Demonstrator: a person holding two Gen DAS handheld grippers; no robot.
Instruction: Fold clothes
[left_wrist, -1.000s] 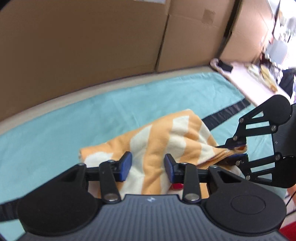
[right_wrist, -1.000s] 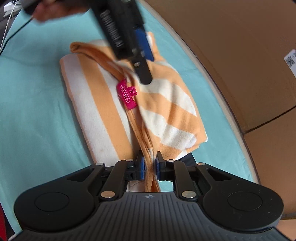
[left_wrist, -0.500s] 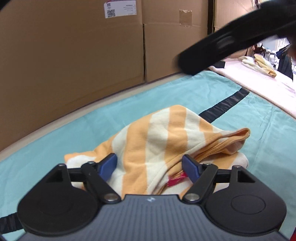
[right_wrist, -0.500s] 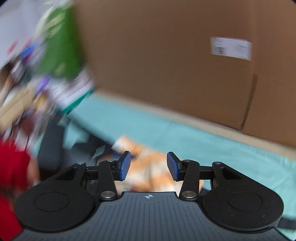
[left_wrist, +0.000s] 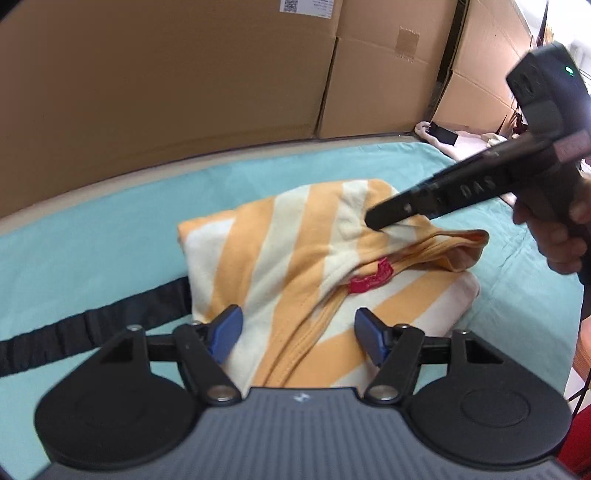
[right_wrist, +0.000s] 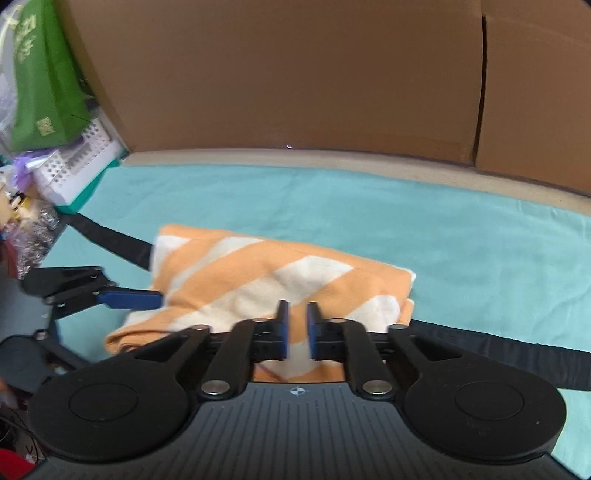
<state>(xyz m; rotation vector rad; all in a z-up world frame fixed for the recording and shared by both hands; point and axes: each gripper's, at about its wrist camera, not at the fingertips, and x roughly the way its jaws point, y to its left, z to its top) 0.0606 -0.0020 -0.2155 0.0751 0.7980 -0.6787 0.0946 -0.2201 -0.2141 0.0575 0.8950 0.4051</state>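
Cardboard boxes (left_wrist: 166, 70): brown wall of cartons along the far side of the work surface in both views; a white printed label on one is cut off by the top edge of the left wrist view.
Teal sheet (right_wrist: 332, 206): covers the surface from the near edge to a beige border at the foot of the boxes.
Black strap (left_wrist: 92, 325): dark band lying across the sheet; its middle part is hidden under the garment.
Striped garment (left_wrist: 295, 251): orange-and-cream folded bundle resting on the teal sheet, over the strap. In the left wrist view its long axis runs from near left to far right, the orange neckline hem pointing right. A magenta tag (left_wrist: 369, 278) shows at the neckline; its print cannot be read.
Left gripper (left_wrist: 297, 332): blue pads spread wide, holding nothing, with the near edge of the garment lying between them.
Right gripper (right_wrist: 296, 328): pads drawn close with a narrow gap, over the garment's near edge; whether cloth is pinched between them cannot be told. In the left wrist view its tip rests against the garment's far top fold.
Person's hand (left_wrist: 561, 236): grasps the right gripper's handle, partly cut off at the right edge.
Clutter (right_wrist: 40, 110): green bag and white items at far left, blurred.
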